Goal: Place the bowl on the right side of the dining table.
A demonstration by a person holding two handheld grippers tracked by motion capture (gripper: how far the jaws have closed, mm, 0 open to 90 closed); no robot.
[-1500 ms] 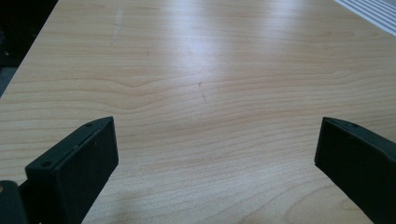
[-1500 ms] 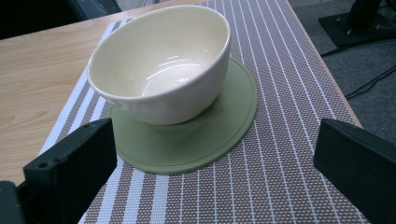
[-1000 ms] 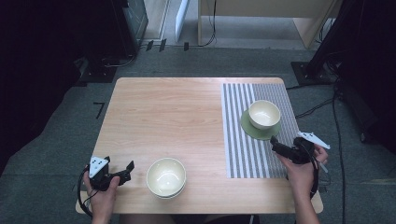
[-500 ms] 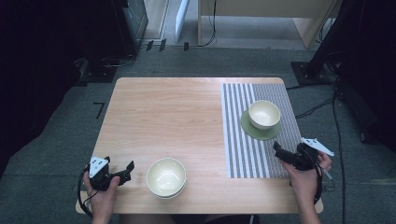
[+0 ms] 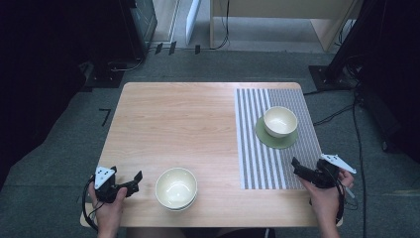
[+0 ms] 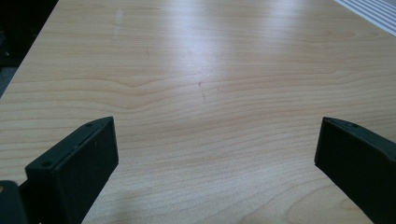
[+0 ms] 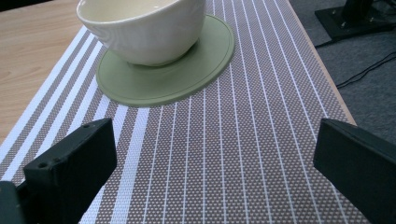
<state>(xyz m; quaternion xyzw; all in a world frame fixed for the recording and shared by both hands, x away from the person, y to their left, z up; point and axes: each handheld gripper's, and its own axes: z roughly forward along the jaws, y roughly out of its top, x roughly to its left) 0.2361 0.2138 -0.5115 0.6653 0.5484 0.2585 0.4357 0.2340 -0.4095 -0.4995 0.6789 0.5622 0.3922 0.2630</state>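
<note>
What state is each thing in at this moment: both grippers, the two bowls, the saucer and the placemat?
Left gripper: jaws open, holding nothing, beside the near bowl.
Right gripper: jaws open, holding nothing, over the near edge of the placemat.
Near bowl: upright, empty, on bare table.
Far bowl: upright, resting on the saucer.
Green saucer: flat on the placemat, under the far bowl.
Striped placemat: lying flat on the table's right side.

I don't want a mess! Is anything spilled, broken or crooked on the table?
Nothing stands out. One bowl sits upright on the green saucer on the striped mat; the other bowl stands upright near the front edge. No spills or cracks show.
</note>
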